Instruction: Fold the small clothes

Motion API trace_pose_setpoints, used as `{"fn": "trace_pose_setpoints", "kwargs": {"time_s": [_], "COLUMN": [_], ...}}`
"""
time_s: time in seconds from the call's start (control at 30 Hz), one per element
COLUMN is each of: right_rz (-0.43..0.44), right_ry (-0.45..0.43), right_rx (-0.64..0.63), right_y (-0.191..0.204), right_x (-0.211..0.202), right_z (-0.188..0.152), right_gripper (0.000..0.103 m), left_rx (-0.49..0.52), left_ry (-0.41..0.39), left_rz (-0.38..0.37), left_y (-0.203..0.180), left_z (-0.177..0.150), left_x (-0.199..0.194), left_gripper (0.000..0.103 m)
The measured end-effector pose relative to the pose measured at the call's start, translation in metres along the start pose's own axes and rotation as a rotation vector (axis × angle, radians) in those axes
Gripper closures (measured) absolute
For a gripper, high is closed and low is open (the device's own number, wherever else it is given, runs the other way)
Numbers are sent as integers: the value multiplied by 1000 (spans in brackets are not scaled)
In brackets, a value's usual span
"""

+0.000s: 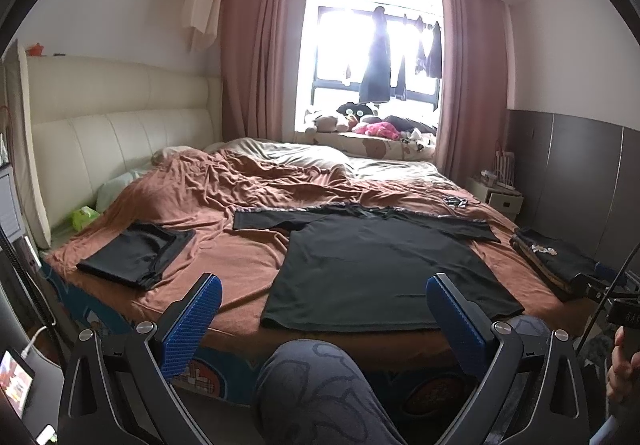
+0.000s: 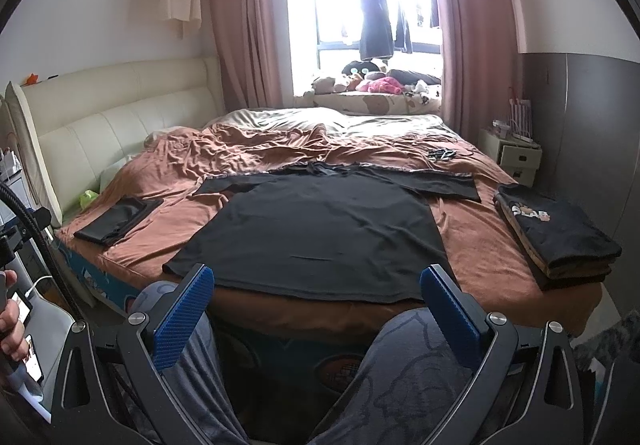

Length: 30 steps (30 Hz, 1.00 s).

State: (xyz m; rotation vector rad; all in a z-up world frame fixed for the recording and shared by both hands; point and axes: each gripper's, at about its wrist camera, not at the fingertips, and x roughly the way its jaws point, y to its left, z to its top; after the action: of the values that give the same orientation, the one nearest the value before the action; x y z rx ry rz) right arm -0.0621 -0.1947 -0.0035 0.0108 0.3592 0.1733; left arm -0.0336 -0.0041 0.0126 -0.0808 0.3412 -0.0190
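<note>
A black T-shirt [image 2: 312, 233] lies spread flat on the rust-brown bedspread [image 2: 256, 149], hem toward the near edge of the bed and both sleeves stretched out sideways at the far end. No fold shows in it yet, so this garment looks like the one in hand, and its folding has not begun.

To the left of the T-shirt, well apart from it, one folded dark garment [image 1: 136, 255] rests on the bedspread, squared up into a neat rectangle. To the right of the T-shirt, near the bed's right edge, sits a stack of folded dark clothes [image 2: 556, 233] with a printed top piece. Judging from how these lie, part of the job is done: at least one piece on the left and several on the right. Which of the two heaps is the finished pile I cannot say for sure, as the stack on the right is seen only from the side.

Both tools hang short of the T-shirt's hem, above the person's knees [image 2: 404, 361]. The left gripper [image 1: 320, 311] has its blue pads spread wide with nothing between them; the right gripper [image 2: 316, 309] is likewise spread wide and empty. Neither touches the cloth.

What is left, as far as can be judged: bring the sleeves in over the T-shirt's body, fold the body over, and set it with the folded pieces. No other unfolded garment shows beside the T-shirt.
</note>
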Motion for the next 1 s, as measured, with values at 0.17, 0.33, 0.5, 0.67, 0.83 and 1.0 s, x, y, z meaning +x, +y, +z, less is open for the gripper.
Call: {"fn": "trace_pose_setpoints", "kwargs": {"time_s": [0.17,0.33,0.5,0.67,0.83,1.0], "right_rz": [3,11,19,35,41,50], "right_ry": [0,3,13,22,22,19], "right_rx": [-10,-13,-24,-8,-15,-20], "right_y": [1,-1,-3,-5,-3,1], "right_x": [3,11,28,50,72,93], "right_z": [0,1,7,20,37,52], "right_gripper": [0,0,0,0,0,0], "left_rx": [-9,-14,-11,-14,-14,-39], "left_ry": [-2,-2,0,26,45,65], "left_rz": [-2,1,26,38,56,73], "left_y": [1,3,6,14,26,43], "left_z": [0,1,5,12,22,33], "left_x": [-1,1,15,37,57,80], "left_gripper": [0,0,0,0,0,0]}}
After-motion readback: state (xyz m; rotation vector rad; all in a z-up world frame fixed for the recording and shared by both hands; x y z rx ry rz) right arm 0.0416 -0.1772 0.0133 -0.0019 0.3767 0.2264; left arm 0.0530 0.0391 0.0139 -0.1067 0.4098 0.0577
